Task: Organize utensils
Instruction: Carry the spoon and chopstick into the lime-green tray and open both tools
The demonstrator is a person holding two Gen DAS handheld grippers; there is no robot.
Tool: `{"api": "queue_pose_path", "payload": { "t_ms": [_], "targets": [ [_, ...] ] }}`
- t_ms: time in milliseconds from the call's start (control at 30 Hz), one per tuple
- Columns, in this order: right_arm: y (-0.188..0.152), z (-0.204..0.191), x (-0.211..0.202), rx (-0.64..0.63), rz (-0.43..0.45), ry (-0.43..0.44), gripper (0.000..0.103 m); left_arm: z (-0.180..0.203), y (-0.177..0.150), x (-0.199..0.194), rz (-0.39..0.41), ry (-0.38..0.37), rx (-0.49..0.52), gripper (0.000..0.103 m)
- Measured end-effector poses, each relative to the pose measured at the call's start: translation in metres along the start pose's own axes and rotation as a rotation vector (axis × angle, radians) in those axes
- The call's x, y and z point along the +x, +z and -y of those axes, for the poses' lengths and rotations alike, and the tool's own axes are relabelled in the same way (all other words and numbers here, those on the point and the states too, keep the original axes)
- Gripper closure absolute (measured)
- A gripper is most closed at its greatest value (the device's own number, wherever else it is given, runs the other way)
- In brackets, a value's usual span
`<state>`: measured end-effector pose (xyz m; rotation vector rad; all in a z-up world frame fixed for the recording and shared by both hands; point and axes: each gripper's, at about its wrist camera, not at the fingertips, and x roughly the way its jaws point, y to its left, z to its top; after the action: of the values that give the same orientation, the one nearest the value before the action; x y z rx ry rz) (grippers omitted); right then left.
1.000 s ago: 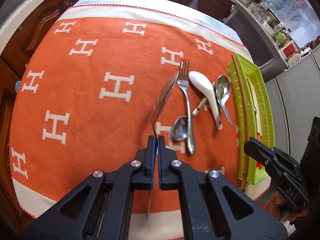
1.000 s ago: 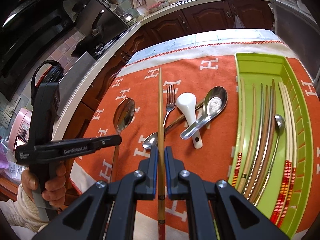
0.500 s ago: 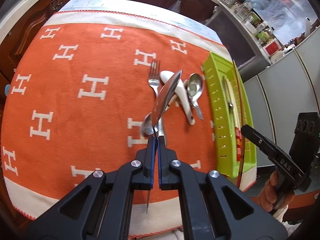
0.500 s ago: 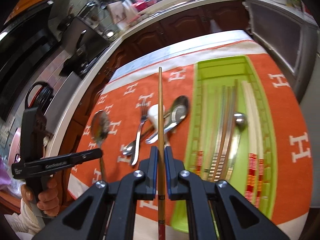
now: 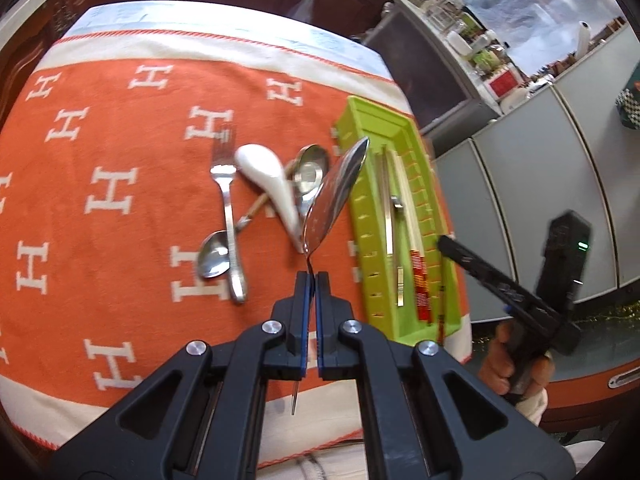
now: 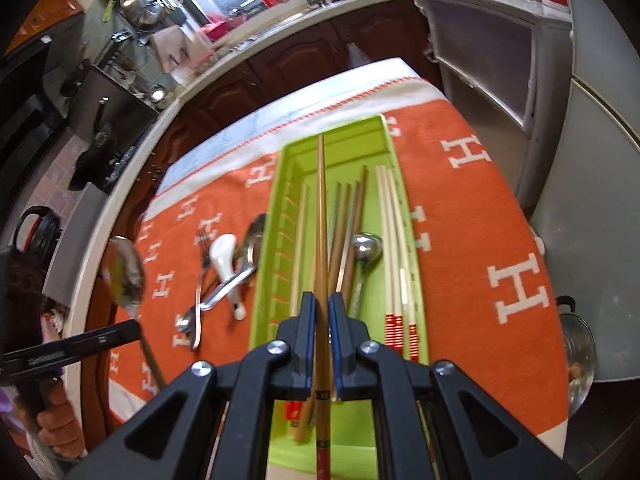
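Note:
My left gripper [image 5: 311, 280] is shut on the thin handle of a large steel spoon [image 5: 336, 196], held in the air with its bowl pointing toward the green tray [image 5: 362, 208]. My right gripper [image 6: 322, 304] is shut on a brown wooden chopstick [image 6: 320, 208] that hangs lengthwise over the green tray [image 6: 280, 216]. Inside the tray lie several chopsticks [image 6: 390, 240] and a small steel spoon [image 6: 365, 250]. On the orange cloth left of the tray lie a fork [image 5: 227, 200], a white ceramic spoon [image 5: 268, 178] and two steel spoons [image 5: 213, 258].
The orange cloth [image 5: 120, 200] with white H marks covers the table. The table's right edge runs just past the tray, with grey cabinets [image 5: 540, 184] beyond. A dark wooden kitchen counter [image 6: 248, 40] stands behind. A person's hand [image 5: 516, 364] holds the right gripper's handle.
The left gripper carried the large spoon to the right, from beside the loose cutlery to the tray's edge. The right gripper swung the chopstick right, from over the cloth to over the tray.

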<state>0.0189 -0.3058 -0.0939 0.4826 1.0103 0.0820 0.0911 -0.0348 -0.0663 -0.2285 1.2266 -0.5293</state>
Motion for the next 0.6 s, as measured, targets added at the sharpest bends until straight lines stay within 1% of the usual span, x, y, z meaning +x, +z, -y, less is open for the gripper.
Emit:
{"api": "queue_pose_path", "payload": {
  "t_ms": [100, 333, 433, 600],
  "targets": [
    [0.004, 0.007, 0.012, 0.032, -0.027, 0.014, 0.096, 0.014, 0.002, -0.003, 0.0, -0.024, 0.03, 0.103],
    [0.021, 0.018, 0.023, 0.084, 0.02, -0.025, 0.096, 0.051, 0.008, -0.011, -0.016, -0.101, 0.073, 0.103],
    [0.023, 0.019, 0.015, 0.088, 0.04, -0.01, 0.095, 0.07, 0.016, -0.011, -0.015, -0.128, 0.089, 0.103],
    [0.016, 0.018, -0.013, 0.05, 0.087, -0.035, 0.095, 0.101, 0.035, -0.001, -0.013, -0.141, 0.116, 0.103]
  ]
}}
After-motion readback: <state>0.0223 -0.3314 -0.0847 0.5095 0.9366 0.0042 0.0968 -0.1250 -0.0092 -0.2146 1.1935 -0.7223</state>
